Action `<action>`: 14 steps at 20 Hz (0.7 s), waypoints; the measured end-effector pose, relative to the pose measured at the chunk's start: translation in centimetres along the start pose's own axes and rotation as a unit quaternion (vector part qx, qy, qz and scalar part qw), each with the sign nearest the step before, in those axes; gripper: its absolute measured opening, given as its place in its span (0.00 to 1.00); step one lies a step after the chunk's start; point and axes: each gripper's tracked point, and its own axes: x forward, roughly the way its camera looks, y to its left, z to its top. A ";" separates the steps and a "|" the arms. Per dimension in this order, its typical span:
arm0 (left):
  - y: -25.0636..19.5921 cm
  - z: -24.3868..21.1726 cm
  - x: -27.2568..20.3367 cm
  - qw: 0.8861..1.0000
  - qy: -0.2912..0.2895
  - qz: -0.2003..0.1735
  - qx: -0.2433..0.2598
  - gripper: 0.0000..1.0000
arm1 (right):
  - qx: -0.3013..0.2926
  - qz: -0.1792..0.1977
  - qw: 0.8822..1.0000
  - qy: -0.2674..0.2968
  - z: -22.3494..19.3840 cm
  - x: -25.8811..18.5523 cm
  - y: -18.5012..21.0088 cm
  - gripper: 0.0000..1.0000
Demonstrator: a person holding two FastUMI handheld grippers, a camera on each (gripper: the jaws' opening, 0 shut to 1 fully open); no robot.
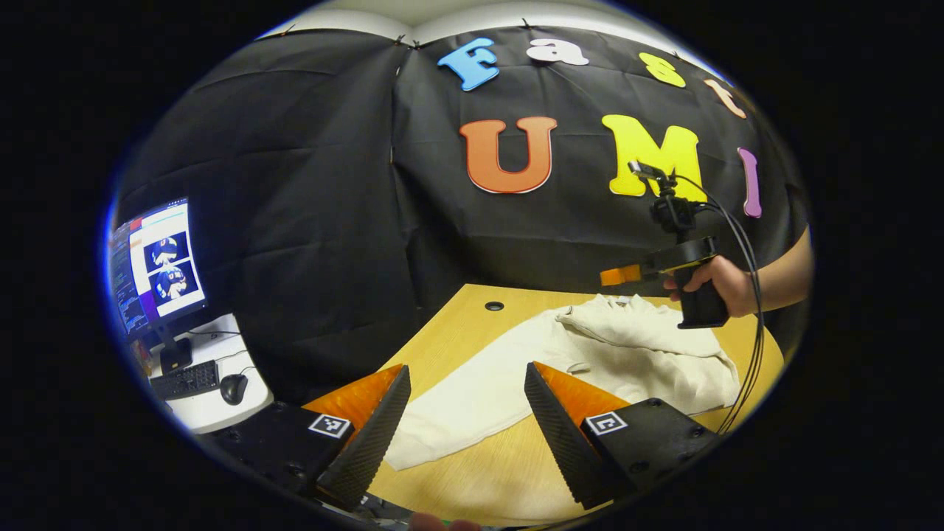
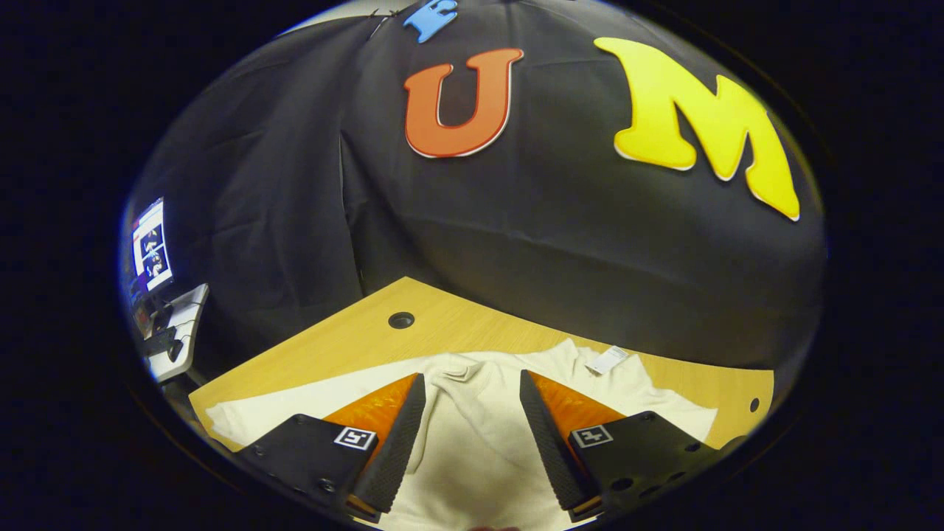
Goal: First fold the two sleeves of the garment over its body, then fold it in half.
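The cream garment lay on the wooden table, one sleeve seemingly already folded over its body. The left tongs hung spread above its near edge; the right tongs, also spread and empty, hovered over it, probably lining up a grasp.

Tabletop of pale wood-grain laminate, seen from two angles, backed on its far sides by the black cloth wall. A round dark cable hole sits near the far corner; in the right gripper view a second, smaller hole lies close to the right-hand edge. Directly on the tabletop lies a cream garment, spread loosely with bunched folds toward the far side and one long part reaching toward the near edge. A small white tag shows at the garment's far edge, close to the wall.
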 end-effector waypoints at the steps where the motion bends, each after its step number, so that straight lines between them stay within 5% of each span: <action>1: 0.0 -0.4 0.1 1.000 0.001 -0.008 0.009 1.00 | 0.000 0.001 1.000 -0.008 -0.2 -2.1 -0.1 0.80; 9: -1.3 -1.7 0.5 0.996 -0.012 -0.070 0.053 0.99 | 0.033 -0.040 0.998 -0.045 -3.9 -19.1 -0.6 0.83; 14: 1.6 -4.9 0.9 0.995 0.026 -0.059 0.070 0.99 | 0.014 -0.036 0.998 -0.045 -5.6 -24.5 1.1 0.83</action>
